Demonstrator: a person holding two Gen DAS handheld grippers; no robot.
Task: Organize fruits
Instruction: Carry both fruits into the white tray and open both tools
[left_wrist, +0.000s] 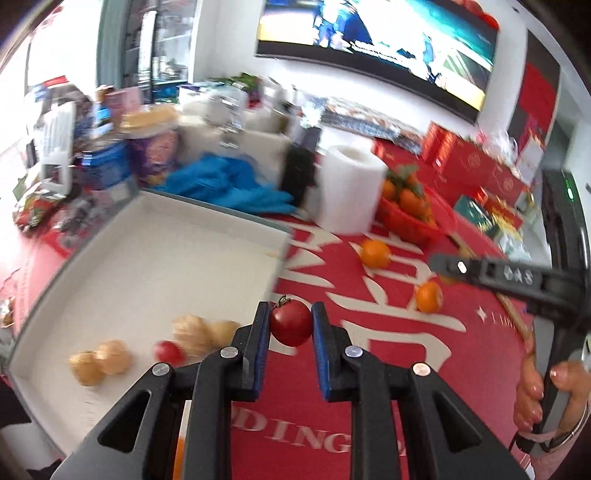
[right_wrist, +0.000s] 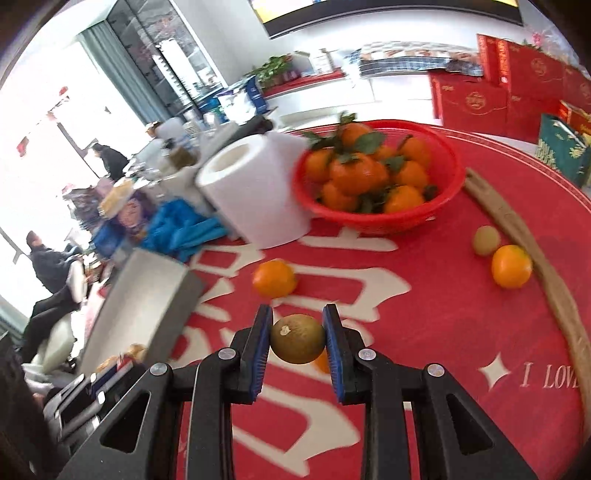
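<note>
A: What has the left gripper (left_wrist: 290, 325) got?

B: A small red tomato (left_wrist: 290, 327), clamped between both blue pads with its stem up, held above the red bench cloth (left_wrist: 388, 369) just beside the white box (left_wrist: 155, 258).

A: And the right gripper (right_wrist: 298, 338)?

B: Clamped on a round brownish-green fruit (right_wrist: 297, 338), also off the cloth.

A: What sits in the box?

B: Several pale tan fruits (left_wrist: 99, 360) near its front corner, with another red tomato (left_wrist: 168, 351) among them.

A: Farther out?

B: Loose oranges on the cloth: one (right_wrist: 274, 277) just ahead of the right gripper, another (right_wrist: 511, 266) to the right, touching a small greenish fruit (right_wrist: 487, 240) beside a curved wooden strip (right_wrist: 535, 254). Behind stands a red basket (right_wrist: 373, 218) heaped with leafy oranges, a white paper roll (right_wrist: 255, 192) just beside it, and blue gloves (right_wrist: 184, 229) between roll and box.
</note>
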